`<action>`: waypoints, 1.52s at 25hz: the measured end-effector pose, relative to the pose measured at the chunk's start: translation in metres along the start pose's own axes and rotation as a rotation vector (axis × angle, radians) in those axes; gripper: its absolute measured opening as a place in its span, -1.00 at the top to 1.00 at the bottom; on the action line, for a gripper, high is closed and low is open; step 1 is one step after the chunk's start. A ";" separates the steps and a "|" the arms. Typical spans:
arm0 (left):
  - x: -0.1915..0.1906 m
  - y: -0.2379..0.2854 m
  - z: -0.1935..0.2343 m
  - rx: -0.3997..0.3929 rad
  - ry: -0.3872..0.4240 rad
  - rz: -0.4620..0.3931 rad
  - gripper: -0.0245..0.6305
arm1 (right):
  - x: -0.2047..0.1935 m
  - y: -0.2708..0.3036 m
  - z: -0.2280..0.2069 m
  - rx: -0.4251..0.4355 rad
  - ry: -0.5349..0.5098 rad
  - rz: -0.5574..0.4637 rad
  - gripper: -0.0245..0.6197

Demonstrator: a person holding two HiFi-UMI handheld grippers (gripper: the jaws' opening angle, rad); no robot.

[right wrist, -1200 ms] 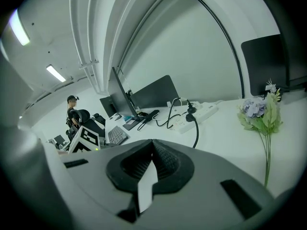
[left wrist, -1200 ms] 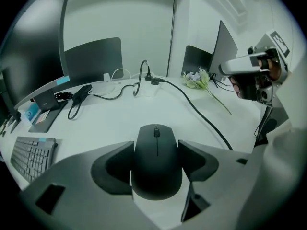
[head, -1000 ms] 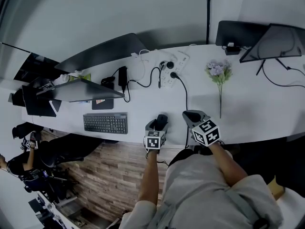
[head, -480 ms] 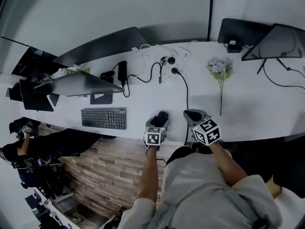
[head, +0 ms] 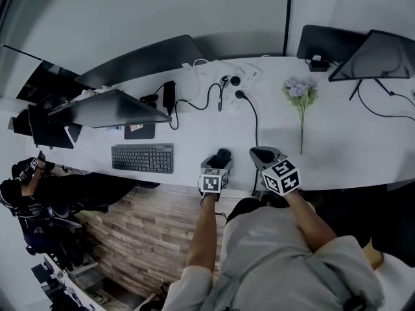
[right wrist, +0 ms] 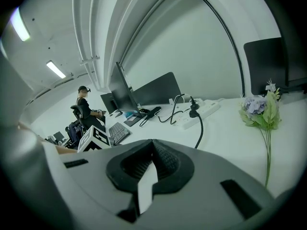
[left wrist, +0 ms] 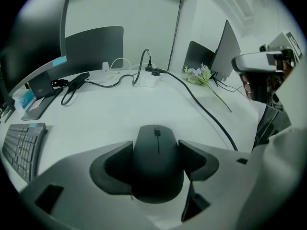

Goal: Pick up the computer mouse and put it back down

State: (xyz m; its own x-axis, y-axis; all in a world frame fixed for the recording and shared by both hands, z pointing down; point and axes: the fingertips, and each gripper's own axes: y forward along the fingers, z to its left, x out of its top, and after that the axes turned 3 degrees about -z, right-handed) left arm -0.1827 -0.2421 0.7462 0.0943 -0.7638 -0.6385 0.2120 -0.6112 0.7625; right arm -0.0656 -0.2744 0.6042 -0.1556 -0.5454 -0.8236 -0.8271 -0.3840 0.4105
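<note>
In the left gripper view a black computer mouse [left wrist: 157, 169] sits between the two dark pads of my left gripper [left wrist: 156, 147]. Both pads touch its sides, so the gripper is shut on it. Whether the mouse rests on the white desk [left wrist: 110, 119] or hangs just above it, I cannot tell. In the head view the mouse [head: 222, 156] pokes out ahead of the left gripper [head: 216, 166], near the desk's front edge. My right gripper [head: 261, 154] is a little to the right, also over the front edge. Its pads [right wrist: 163, 159] meet, shut on nothing.
A black cable [head: 253, 125] runs between the two grippers to a white power strip [head: 241, 86]. A keyboard [head: 142, 158] lies to the left, under a monitor [head: 113, 109]. Purple flowers [head: 299, 94] lie to the right. A seated person [head: 26, 173] is at far left.
Neither gripper has visibly moved, and the mouse stays between the left jaws. Only the head view has shifted slightly.
</note>
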 end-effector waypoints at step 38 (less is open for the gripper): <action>-0.013 -0.262 -0.037 -0.057 -0.162 -0.567 -0.03 | -0.078 -0.090 0.159 -0.191 -0.040 -0.087 0.90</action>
State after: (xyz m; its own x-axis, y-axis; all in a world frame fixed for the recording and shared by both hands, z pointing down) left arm -0.2039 -0.0647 0.5513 -0.1973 -0.3461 -0.9172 0.2383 -0.9245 0.2976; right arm -0.0646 -0.0790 0.5689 -0.1127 -0.4754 -0.8725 -0.7213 -0.5649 0.4009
